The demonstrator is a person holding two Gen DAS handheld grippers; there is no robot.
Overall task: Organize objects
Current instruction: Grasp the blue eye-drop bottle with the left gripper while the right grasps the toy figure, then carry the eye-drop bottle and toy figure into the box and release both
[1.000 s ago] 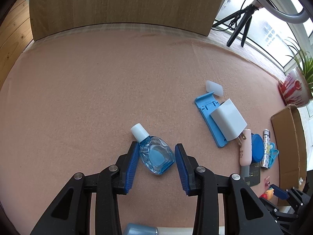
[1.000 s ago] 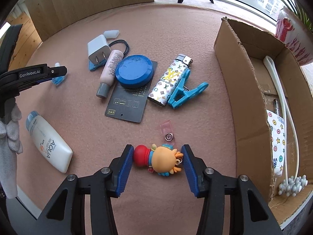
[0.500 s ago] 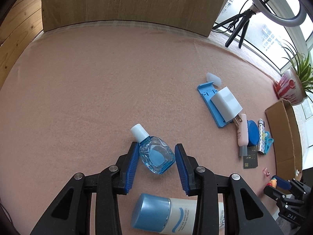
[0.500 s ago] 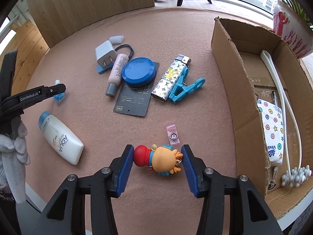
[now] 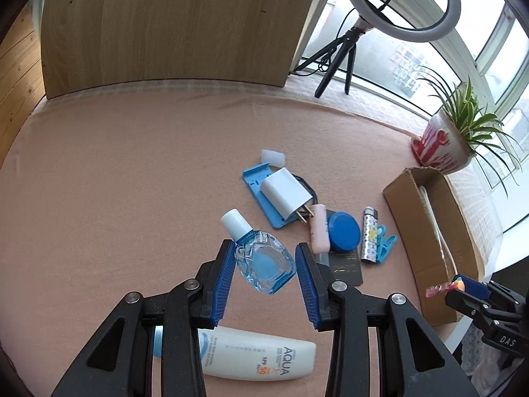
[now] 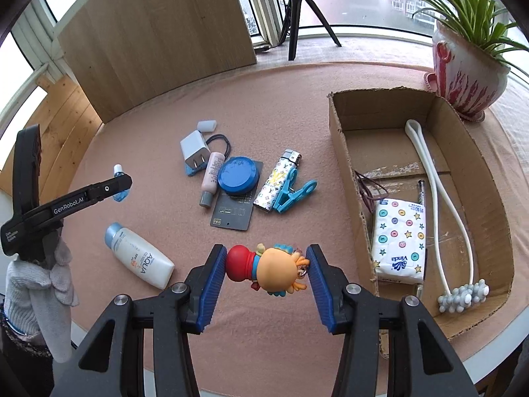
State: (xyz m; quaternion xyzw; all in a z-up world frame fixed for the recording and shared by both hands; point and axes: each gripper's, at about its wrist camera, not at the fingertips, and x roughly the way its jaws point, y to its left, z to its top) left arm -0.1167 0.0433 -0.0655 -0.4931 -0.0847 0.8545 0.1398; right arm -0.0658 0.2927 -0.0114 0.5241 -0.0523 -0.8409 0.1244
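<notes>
Holding, left gripper (image 5: pixel 265 269): clamped on blue bottle (image 5: pixel 264 263), lifted above table (image 5: pixel 132 182).
Holding, right gripper (image 6: pixel 266 271): clamped on doll (image 6: pixel 269 271), raised beside box (image 6: pixel 350 165).

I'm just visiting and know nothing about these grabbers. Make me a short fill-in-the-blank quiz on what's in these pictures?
1. The left gripper is clamped on a small clear blue ____ with a white cap.
2. The right gripper holds a cartoon ____ with a red hat.
3. The tissue pack lies inside the cardboard ____.
4. The lighter lies beside a blue ____.

Missing words: bottle; figure; box; clip
</notes>
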